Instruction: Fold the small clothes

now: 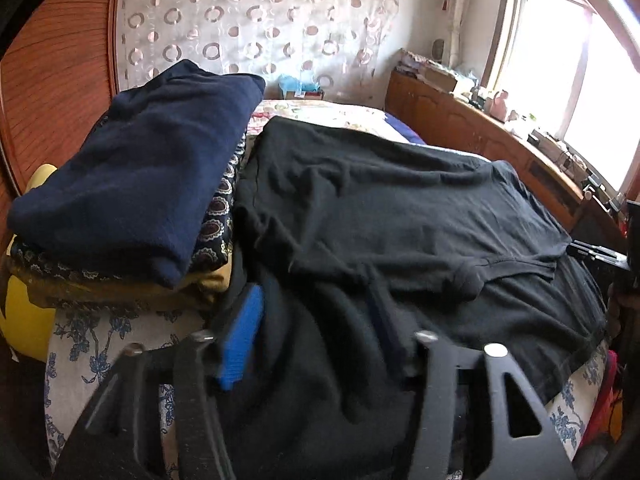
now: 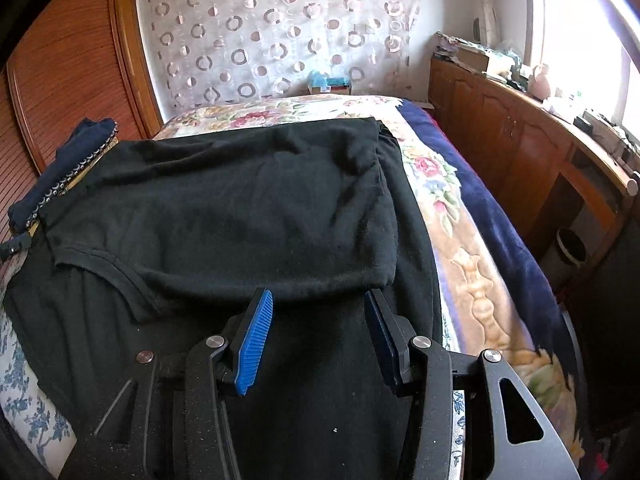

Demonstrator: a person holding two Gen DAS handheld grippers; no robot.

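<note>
Black shirt [image 2: 248,208] lay spread on the bed [image 2: 472,248], its upper part folded over. Left gripper [image 1: 316,312] stood open over its near cloth, gripping nothing. Right gripper [image 2: 318,312] stood half open just at the folded edge, holding nothing. Folded navy garment [image 1: 136,168] topped a pile beside the shirt.

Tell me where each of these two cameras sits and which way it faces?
Left wrist view: rides the left gripper, facing along its jaws across the black cotton T-shirt toward the folded navy garment on a pile; fabric lies between the open jaws.
Right wrist view: rides the right gripper, facing up the bed; jaws open over the shirt.
Shared: shirt, navy pile, circle-patterned curtain, wooden cabinet.
</note>
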